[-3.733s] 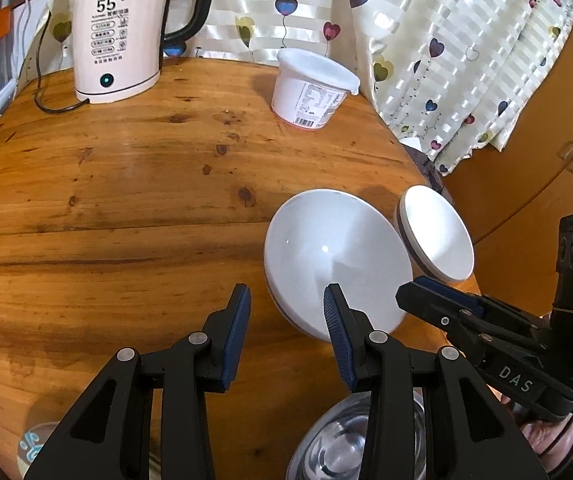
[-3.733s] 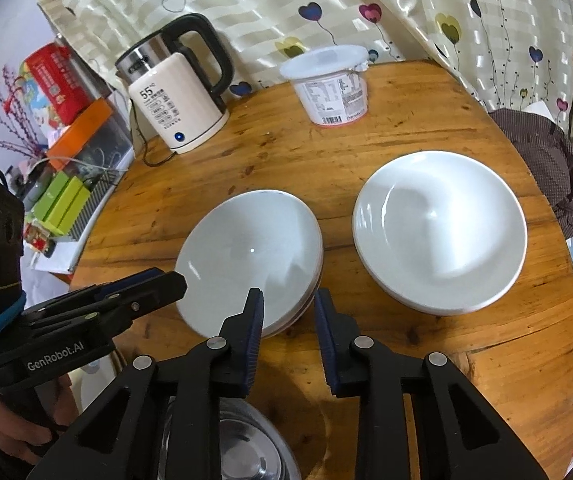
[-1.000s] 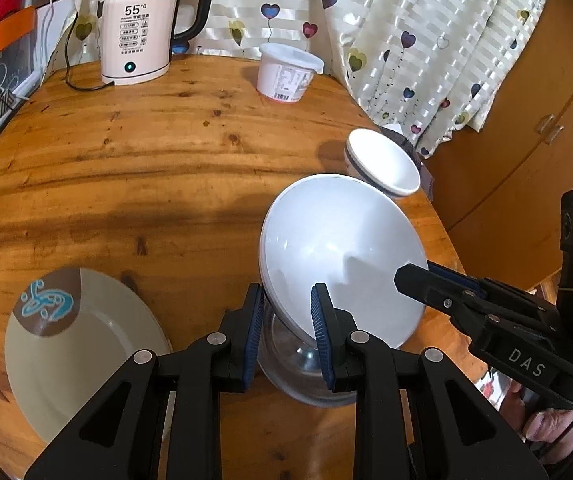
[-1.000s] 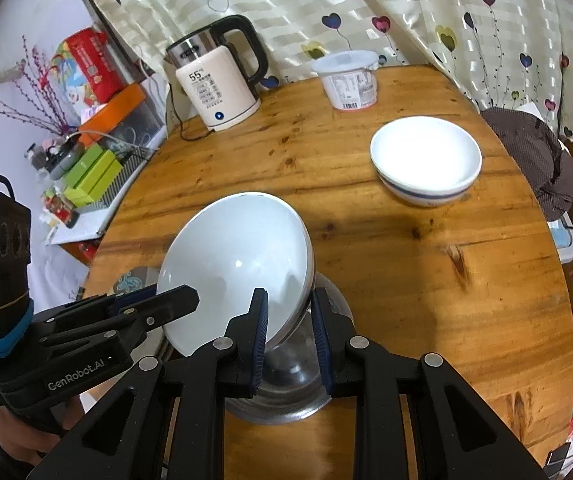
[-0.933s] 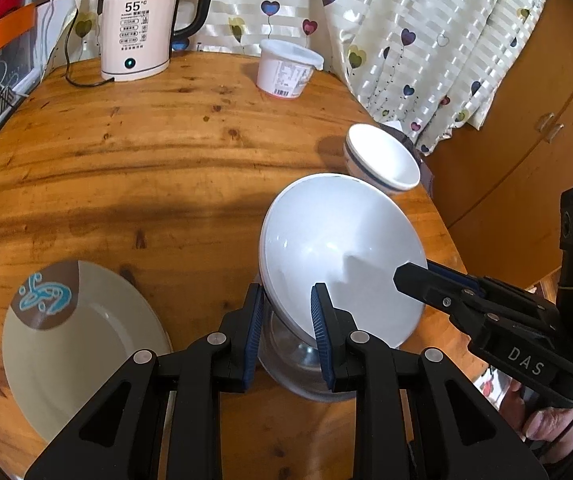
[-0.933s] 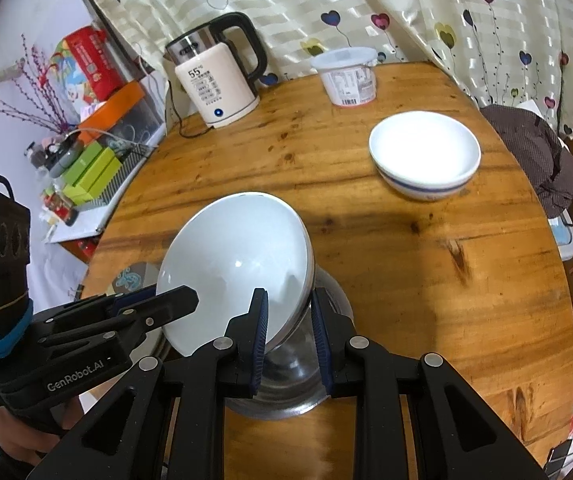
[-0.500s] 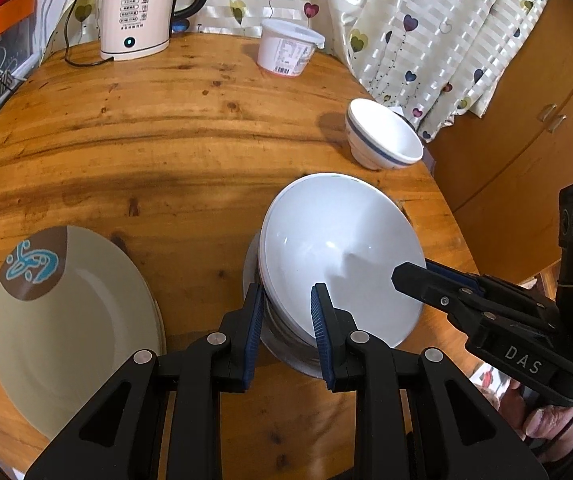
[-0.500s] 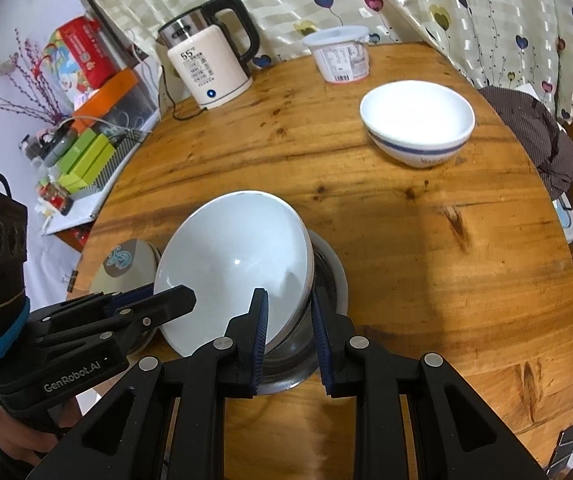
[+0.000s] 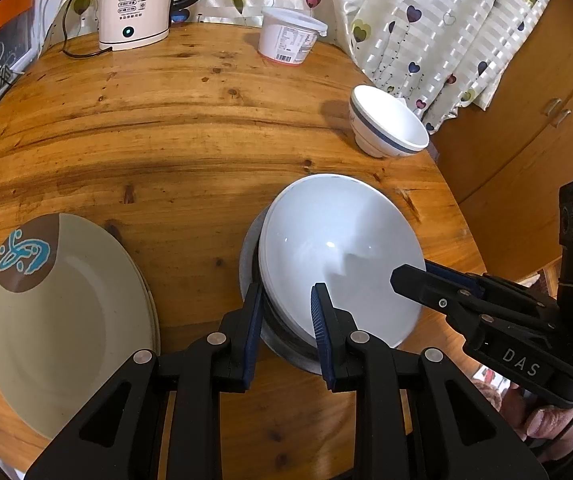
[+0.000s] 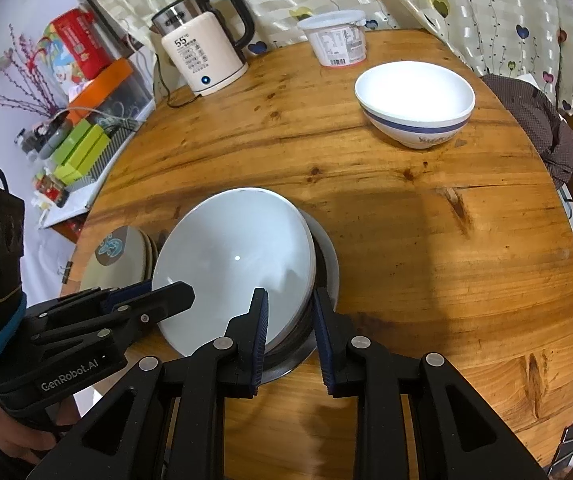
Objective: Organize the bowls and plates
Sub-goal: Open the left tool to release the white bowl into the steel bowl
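White bowl stack sits in steel bowl; left claw and right claw both grip its rim. Blue-banded bowl unsorted.

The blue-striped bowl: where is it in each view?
Left wrist: the blue-striped bowl stands upper right, near the table edge.
Right wrist: it stands upper right of centre.
Shared landmark: the white tub, behind it by the curtain.

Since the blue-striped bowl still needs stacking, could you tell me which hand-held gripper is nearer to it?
Right, slightly. Both the right hand-held gripper and the left hand-held gripper are at the white bowl stack; the blue-striped bowl stands apart on the right gripper's side.
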Demonstrator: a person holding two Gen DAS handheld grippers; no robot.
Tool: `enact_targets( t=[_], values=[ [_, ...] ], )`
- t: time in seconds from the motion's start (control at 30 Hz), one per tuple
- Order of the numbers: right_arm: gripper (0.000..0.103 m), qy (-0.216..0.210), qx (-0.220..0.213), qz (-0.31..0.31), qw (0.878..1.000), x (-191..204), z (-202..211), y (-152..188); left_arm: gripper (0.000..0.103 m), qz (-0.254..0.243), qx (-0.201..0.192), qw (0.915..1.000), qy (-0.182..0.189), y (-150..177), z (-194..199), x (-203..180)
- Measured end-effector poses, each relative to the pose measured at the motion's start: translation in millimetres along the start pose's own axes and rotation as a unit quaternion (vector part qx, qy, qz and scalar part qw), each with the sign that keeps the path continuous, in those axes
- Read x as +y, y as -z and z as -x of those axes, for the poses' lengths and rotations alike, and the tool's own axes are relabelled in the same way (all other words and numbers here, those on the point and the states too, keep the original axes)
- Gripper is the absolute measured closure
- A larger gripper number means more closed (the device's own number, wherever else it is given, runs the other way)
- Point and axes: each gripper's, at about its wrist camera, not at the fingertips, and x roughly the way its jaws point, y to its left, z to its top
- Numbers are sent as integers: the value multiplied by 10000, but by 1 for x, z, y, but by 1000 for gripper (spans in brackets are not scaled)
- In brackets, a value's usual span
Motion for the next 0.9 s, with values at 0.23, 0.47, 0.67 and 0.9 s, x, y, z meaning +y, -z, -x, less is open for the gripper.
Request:
enact_targets(
  t=[0.23, 0.47, 0.67, 0.9],
  values=[
    [79, 2, 6, 16, 10000, 1, 1, 0, 77, -78, -17, 10000, -46, 1, 0, -3],
    [79, 16, 32, 18, 10000, 0, 0, 1, 77, -131, -73, 9998, -116, 2, 2, -5],
    [79, 22, 28, 28, 10000, 0, 0, 1, 75, -146, -113, 9997, -129, 2, 3, -5],
    [76, 133, -99, 169, 9997, 4, 6, -1, 75, -162, -249, 9995, -145, 1, 10, -3]
  ],
)
